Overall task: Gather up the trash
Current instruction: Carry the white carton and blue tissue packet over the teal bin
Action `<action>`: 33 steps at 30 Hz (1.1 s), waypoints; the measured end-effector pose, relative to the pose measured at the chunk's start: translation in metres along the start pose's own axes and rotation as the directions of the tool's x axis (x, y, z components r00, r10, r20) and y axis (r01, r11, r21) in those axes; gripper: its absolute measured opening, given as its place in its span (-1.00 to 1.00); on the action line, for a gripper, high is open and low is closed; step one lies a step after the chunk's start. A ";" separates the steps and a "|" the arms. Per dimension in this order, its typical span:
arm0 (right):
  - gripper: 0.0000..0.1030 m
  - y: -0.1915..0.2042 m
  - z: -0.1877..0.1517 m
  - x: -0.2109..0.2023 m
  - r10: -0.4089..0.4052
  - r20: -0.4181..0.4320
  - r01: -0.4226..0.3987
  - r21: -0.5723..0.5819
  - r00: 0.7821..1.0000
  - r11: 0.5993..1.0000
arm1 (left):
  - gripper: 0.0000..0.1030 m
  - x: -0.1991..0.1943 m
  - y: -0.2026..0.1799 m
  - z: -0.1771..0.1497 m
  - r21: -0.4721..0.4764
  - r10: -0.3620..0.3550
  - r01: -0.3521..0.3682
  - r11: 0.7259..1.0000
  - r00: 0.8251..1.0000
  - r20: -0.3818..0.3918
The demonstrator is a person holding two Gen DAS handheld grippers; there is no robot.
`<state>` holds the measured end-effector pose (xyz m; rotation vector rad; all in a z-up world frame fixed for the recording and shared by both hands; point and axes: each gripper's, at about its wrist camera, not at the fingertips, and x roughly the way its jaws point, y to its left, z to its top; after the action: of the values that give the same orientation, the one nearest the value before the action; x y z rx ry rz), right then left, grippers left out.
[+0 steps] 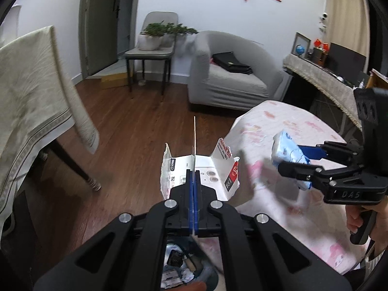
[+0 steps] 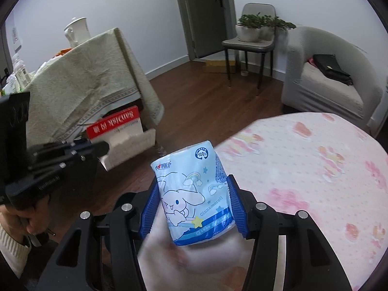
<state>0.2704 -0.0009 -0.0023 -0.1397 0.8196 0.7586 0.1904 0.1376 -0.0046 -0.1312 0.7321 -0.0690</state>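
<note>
My left gripper (image 1: 193,174) is shut on a torn, flattened white cardboard package (image 1: 213,169), held edge-on over the wood floor. Below it, between the gripper's arms, shows a bin (image 1: 206,272) with several scraps of trash inside. My right gripper (image 2: 192,181) is shut on a blue-and-white tissue pack (image 2: 194,198) printed with a cartoon dog, its blue pads (image 2: 150,208) pressing both sides. In the left wrist view that right gripper (image 1: 291,157) hangs with the pack (image 1: 287,149) above the pink-flowered tablecloth (image 1: 278,206). The left gripper (image 2: 104,146) and its cardboard (image 2: 128,145) appear at left in the right wrist view.
The round table with the pink cloth (image 2: 315,157) fills the right. A table under a beige cloth (image 2: 84,84) stands left, with a red box (image 2: 114,123) beneath. A grey armchair (image 1: 230,82) with a black bag and a chair (image 1: 150,53) bearing potted plants stand behind.
</note>
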 end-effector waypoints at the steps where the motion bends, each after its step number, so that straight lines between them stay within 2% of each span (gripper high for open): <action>1: 0.06 0.004 0.001 0.001 0.005 0.002 -0.005 -0.004 1.000 1.000 | -0.98 -0.002 0.004 -0.003 -0.012 0.008 -0.008 1.000 1.000 -0.004; 8: 0.06 0.040 0.008 0.008 0.061 0.008 -0.060 -0.023 0.998 0.998 | -0.98 0.000 0.031 -0.028 -0.057 0.061 -0.065 0.996 0.996 -0.068; 14: 0.06 0.065 0.010 0.028 0.083 -0.026 -0.083 -0.021 0.996 0.996 | -0.98 0.012 0.053 -0.054 -0.065 0.111 -0.122 0.990 0.983 -0.148; 18: 0.06 0.079 0.008 0.038 0.081 -0.050 -0.082 -0.032 0.996 0.996 | -0.97 0.017 0.066 -0.073 -0.079 0.120 -0.139 0.987 0.971 -0.206; 22: 0.06 0.092 0.005 0.049 0.077 -0.074 -0.081 -0.045 0.994 0.996 | -0.97 0.024 0.085 -0.098 -0.139 0.103 -0.146 0.979 0.956 -0.275; 26: 0.06 0.101 0.004 0.058 0.081 -0.090 -0.086 -0.048 0.993 0.995 | -0.97 0.032 0.096 -0.118 -0.133 0.124 -0.177 0.975 0.935 -0.334; 29: 0.06 0.109 0.003 0.066 0.084 -0.106 -0.090 -0.054 0.991 0.995 | -0.97 0.037 0.104 -0.129 -0.160 0.108 -0.179 0.971 0.920 -0.376; 33: 0.06 0.119 0.001 0.078 0.085 -0.131 -0.094 -0.066 0.988 0.993 | -0.97 0.043 0.106 -0.145 -0.147 0.103 -0.180 0.973 0.901 -0.421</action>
<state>0.2263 0.1299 -0.0365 -0.2191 0.9249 0.8714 0.1271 0.2237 -0.1553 -0.2423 1.1692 0.1155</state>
